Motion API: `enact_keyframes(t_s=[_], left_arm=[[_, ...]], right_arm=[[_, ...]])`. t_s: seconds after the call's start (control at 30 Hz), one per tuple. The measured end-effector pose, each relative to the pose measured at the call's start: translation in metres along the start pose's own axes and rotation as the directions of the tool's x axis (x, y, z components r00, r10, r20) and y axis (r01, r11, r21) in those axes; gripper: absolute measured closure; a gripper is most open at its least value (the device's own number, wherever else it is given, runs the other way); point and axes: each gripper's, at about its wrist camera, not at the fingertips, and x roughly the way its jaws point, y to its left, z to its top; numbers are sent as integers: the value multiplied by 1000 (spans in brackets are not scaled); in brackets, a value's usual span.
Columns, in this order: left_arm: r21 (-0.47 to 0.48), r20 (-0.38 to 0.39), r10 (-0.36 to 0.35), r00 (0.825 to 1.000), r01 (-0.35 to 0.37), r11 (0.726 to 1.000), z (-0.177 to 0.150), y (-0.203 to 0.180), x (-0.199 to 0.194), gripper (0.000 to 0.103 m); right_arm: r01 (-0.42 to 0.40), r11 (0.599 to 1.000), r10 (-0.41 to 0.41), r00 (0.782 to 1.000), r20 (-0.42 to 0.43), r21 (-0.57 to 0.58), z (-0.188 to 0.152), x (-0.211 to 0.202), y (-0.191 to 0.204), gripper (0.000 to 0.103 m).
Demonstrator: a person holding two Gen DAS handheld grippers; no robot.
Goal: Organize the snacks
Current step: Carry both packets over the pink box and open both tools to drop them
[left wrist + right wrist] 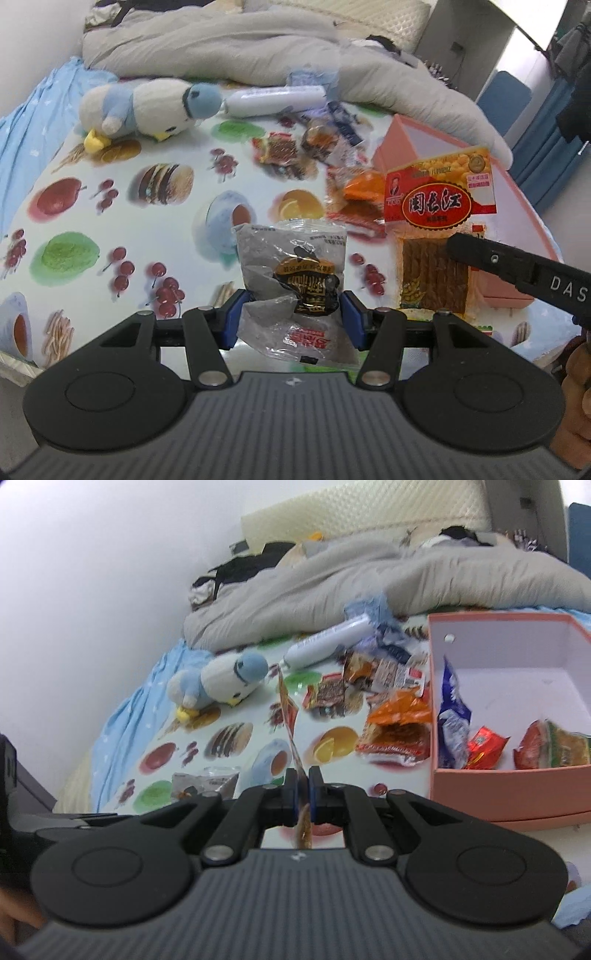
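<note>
— Left gripper [293,317], blue pads clamped on a crinkly grey plastic snack packet with a dark round label [295,277], lifted off the fruit-print tablecloth [110,221]. Probably bound for the box.

— Right gripper [300,794], squeezed tight on a flat red-and-clear packet of brown strips [436,236], held upright by its lower part, edge-on to its own camera.

— Pink cardboard box [509,786] just beside, open-topped, several wrappers already inside. Loose snack pile [373,686] left on the cloth.

— Likely both packets going in next.
</note>
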Motion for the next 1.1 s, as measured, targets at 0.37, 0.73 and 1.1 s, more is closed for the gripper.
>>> enact_keyframes(t_s=[0.37,0.73,1.1], left_arm=[[44,42,-64,997,63,997,5,-36,-34,43],[167,45,-163,986,153,974,33,-110,-35,43],[286,33,-239,971,220,933,84,-196,-9,43]], right_arm=[[38,999,-39,995,87,12,4,-44,-4,94],[131,985,-149,974,174,112,7,-87,-46,94],[201,965,-238,941,240,167,47,-106,-106,94]])
